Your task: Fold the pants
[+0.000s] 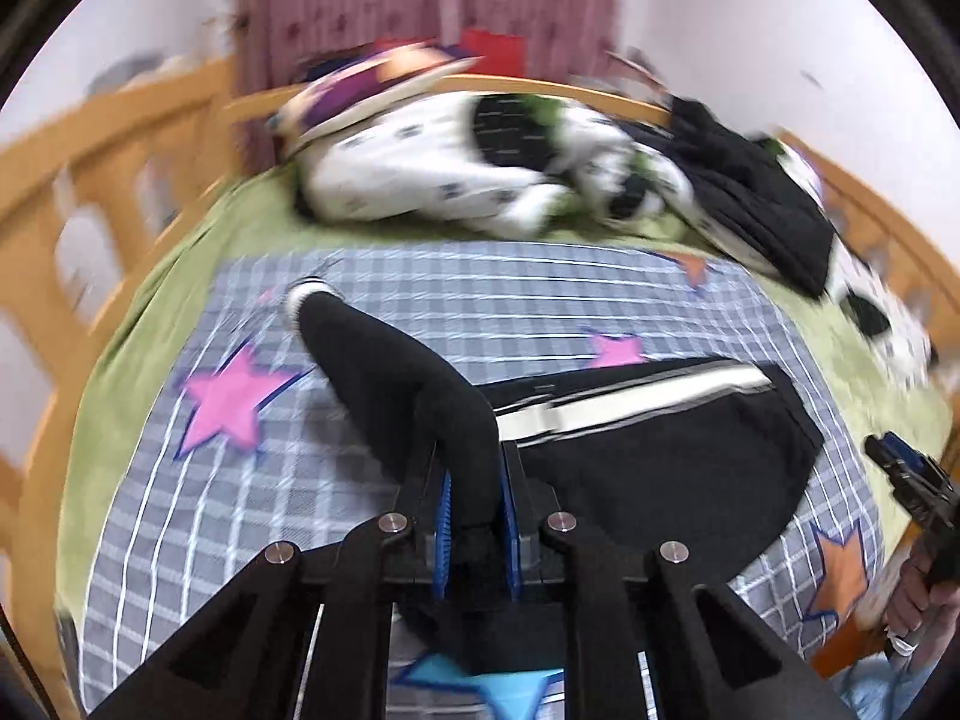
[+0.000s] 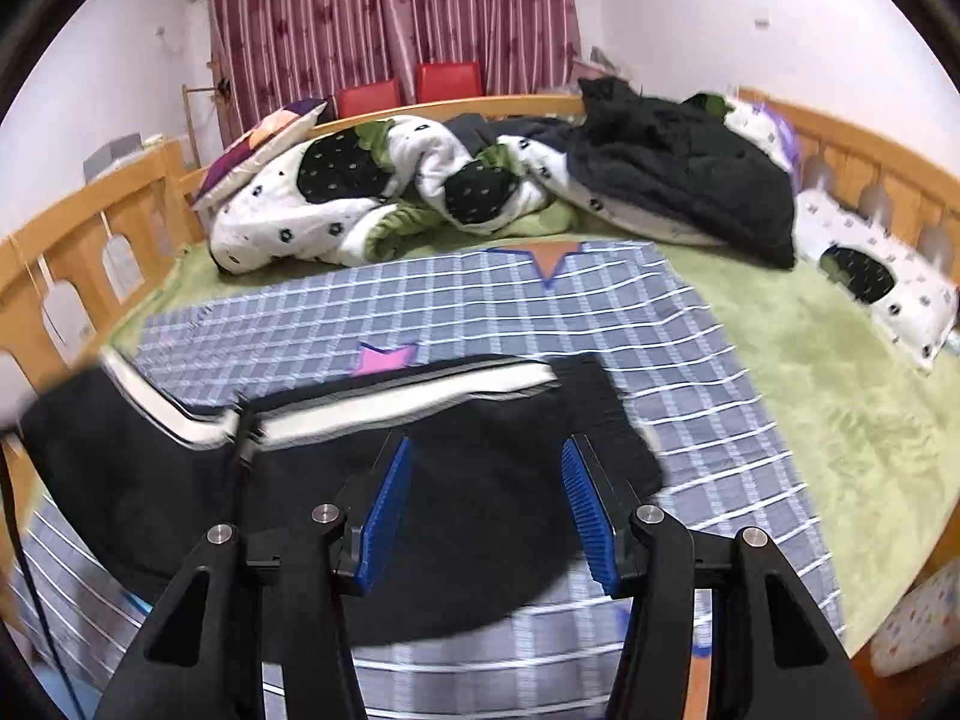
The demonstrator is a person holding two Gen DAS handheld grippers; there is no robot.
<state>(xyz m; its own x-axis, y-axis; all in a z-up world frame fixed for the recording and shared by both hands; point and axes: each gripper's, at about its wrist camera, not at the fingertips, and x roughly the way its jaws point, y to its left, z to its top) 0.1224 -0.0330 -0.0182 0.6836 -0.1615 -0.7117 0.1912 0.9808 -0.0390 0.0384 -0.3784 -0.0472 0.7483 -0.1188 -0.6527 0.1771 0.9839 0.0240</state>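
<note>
A pair of black pants (image 2: pixel 480 480) with a white side stripe (image 2: pixel 384 402) lies across a checked blanket (image 2: pixel 690 420) on a wooden-railed bed (image 2: pixel 90 210), part-way through being folded. The left gripper (image 1: pixel 472 498) is clamped on a bunched section of one black leg (image 1: pixel 384 360), which rises off the blanket between the blue pads (image 1: pixel 443 516) and stretches away to a white-edged cuff (image 1: pixel 300 294). The right gripper (image 2: pixel 486 510) hangs above the wide upper part of the pants with its jaws parted and nothing between them; the cloth seen in the gap lies below on the blanket.

Both tools point forward and down at the bed. In the left camera's view, the right gripper shows at the frame's edge, held in a person's hand (image 1: pixel 918 588) near the bed's side. That view is smeared with blur, so the fine lie of the cloth is hard to read.

The step in hand appears to be carrying the gripped leg over onto the rest of the pants. To do it well, the leg likely needs lifting clear so it does not drag the body along, with the free gripper pinning or steadying the waist end. The cuff should land square on the matching edge, stripe aligned, before the clamp lets go. A rumpled quilt (image 2: pixel 360 198) and a dark garment (image 2: pixel 678 180) at the head of the bed sit well apart from the work.
</note>
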